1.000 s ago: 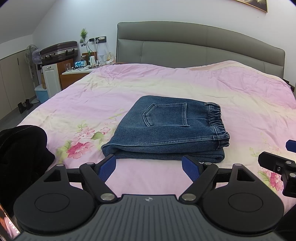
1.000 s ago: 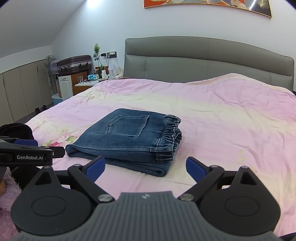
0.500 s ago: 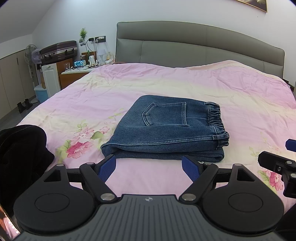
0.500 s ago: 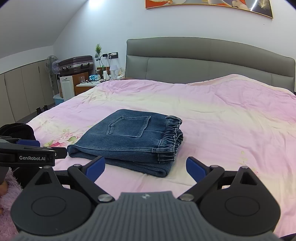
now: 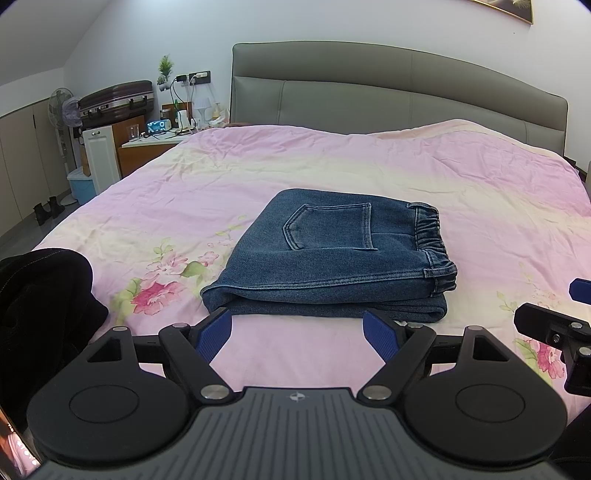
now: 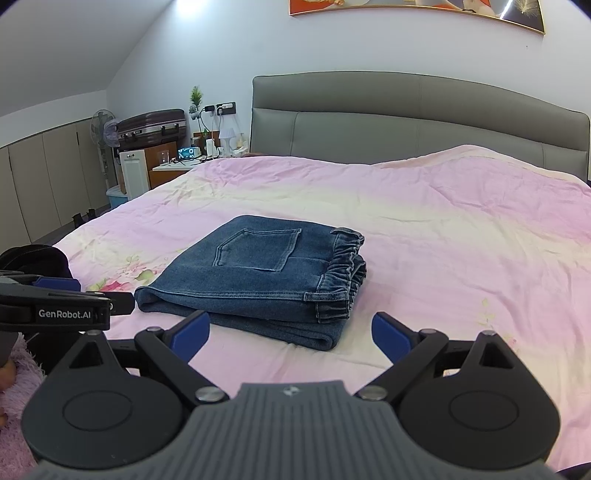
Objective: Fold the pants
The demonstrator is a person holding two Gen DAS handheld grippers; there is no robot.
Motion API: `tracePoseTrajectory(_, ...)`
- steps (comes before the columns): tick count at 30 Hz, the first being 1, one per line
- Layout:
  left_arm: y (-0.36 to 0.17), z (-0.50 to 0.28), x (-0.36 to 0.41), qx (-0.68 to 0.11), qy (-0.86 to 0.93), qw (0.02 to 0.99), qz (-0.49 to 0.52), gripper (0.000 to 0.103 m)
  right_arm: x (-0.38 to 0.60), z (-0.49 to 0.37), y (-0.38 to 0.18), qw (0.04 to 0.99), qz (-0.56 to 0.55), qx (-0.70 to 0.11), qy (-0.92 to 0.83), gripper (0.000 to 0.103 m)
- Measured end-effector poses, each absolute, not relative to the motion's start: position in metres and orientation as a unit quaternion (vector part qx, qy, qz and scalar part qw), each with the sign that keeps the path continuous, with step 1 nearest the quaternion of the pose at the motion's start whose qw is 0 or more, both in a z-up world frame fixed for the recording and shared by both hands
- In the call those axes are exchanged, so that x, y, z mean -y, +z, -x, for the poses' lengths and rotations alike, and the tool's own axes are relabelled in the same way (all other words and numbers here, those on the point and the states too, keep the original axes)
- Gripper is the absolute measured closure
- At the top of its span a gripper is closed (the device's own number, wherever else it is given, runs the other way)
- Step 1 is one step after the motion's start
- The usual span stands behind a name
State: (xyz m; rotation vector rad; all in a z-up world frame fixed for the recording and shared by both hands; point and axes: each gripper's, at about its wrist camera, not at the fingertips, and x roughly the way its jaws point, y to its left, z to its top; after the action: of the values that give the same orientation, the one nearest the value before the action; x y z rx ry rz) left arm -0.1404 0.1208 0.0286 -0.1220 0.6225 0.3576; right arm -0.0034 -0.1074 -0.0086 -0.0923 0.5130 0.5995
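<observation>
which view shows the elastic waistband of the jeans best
The right wrist view: the elastic waistband faces the camera, its gathered layers stacked. The left wrist view shows it from more side-on, at the right end of the folded jeans.

Inner layers of the folded pants [image 5: 332, 254] are concealed beneath the top panel; only stacked edges show. The wall picture [image 6: 417, 7] is cut by the top edge. Items on the nightstand [image 5: 155, 138] are too small to identify. The dark garment [image 5: 40, 302] runs off the left edge. In the left wrist view the right gripper [image 5: 569, 314] is cropped at the right border.
</observation>
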Motion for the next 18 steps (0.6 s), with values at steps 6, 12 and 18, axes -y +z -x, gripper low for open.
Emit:
tracePoseTrajectory(6, 0.0288, 0.1405, -0.1207, -0.305, 0.174, 0.934, 0.06, 0.009, 0.1068, 0.0037, -0.0083, 0.922, 0.045, -0.251, 0.293, 0.011)
tracePoseTrajectory(12, 0.0267, 0.1389, -0.1221, -0.309, 0.171, 0.934, 0.059, 0.01, 0.1065, 0.0039, -0.0084, 0.922, 0.045, -0.251, 0.293, 0.011)
tracePoseTrajectory(18, 0.0271, 0.1386, -0.1223, -0.308, 0.168, 0.935, 0.059, 0.01, 0.1067, 0.003, -0.0093, 0.92, 0.044, -0.255, 0.294, 0.011)
